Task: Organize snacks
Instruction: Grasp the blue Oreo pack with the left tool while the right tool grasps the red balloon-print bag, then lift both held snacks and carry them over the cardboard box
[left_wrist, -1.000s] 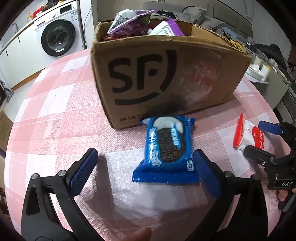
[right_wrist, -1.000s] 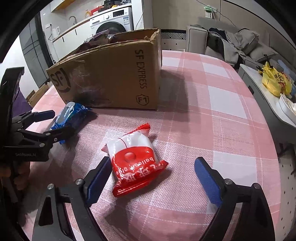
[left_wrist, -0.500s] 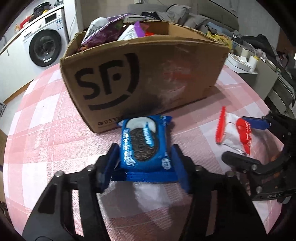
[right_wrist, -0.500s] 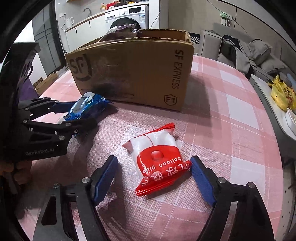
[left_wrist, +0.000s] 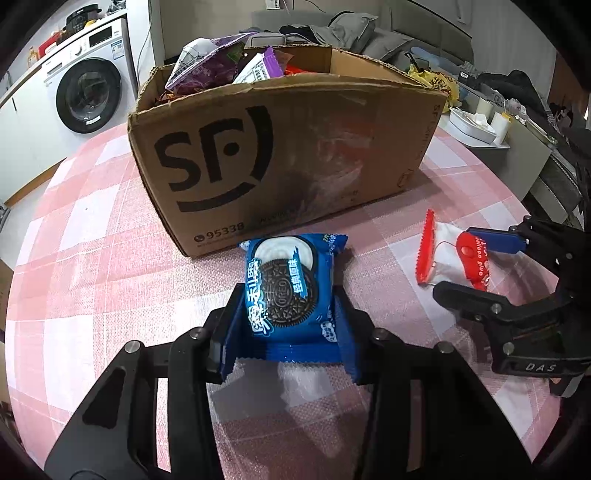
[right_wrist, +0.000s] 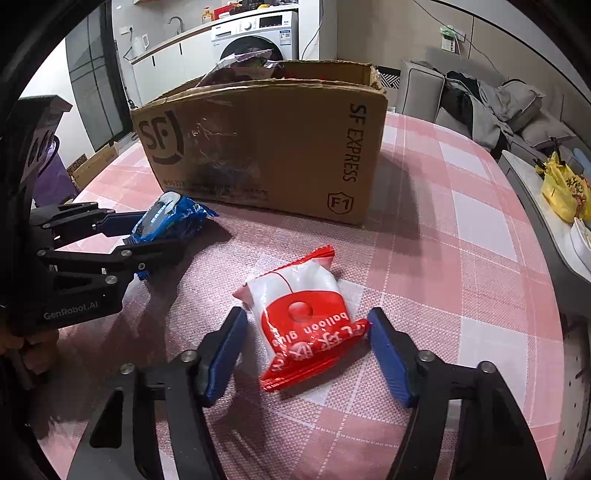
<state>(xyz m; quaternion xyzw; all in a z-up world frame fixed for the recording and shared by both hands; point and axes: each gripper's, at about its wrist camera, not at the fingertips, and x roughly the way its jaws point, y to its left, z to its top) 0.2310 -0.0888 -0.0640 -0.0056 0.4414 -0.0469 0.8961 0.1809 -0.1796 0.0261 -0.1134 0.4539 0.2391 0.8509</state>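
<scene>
Oreo pack (left_wrist: 286, 295): blue wrapper, flat on the tablecloth, just in front of the box's SF face; far end nearly at the box foot. Seen from the right wrist view (right_wrist: 168, 219) it lies left of the red pack, well apart from it.
Left gripper (left_wrist: 288, 321): jaws have just been closing; blue pads now press both long sides of the Oreo pack, wrapper edges crumpled up against them. Pack is pinched, its rear end on the cloth.
Red pack (right_wrist: 306, 325): red-and-white wrapper, print reads "balloon glue", flat on the cloth, nearer the table's right side; in the left wrist view (left_wrist: 448, 260) it sits right of the Oreo pack.
Right gripper (right_wrist: 306, 350): jaws have just been closing; the red pack lies between the pads. Right pad meets the wrapper's corner; left pad is just beside the wrapper, a thin gap shows. Not clamped: jaws apart around the pack.
Box (left_wrist: 295, 147): brown cardboard, open top, "SF" logo on the near face, "SF EXPRESS" on the side (right_wrist: 295, 147). Purple and white snack bags (left_wrist: 221, 68) stick out above the rim.
Table (left_wrist: 92, 240): round, pink-and-white check cloth.
Hand (right_wrist: 27, 345): fingers grip the left gripper's handle at the frame's left edge.
Background: washing machine (left_wrist: 90, 98) behind the table; sofa with clothes (right_wrist: 491, 107); yellow bag (right_wrist: 565, 188) on a side counter.
</scene>
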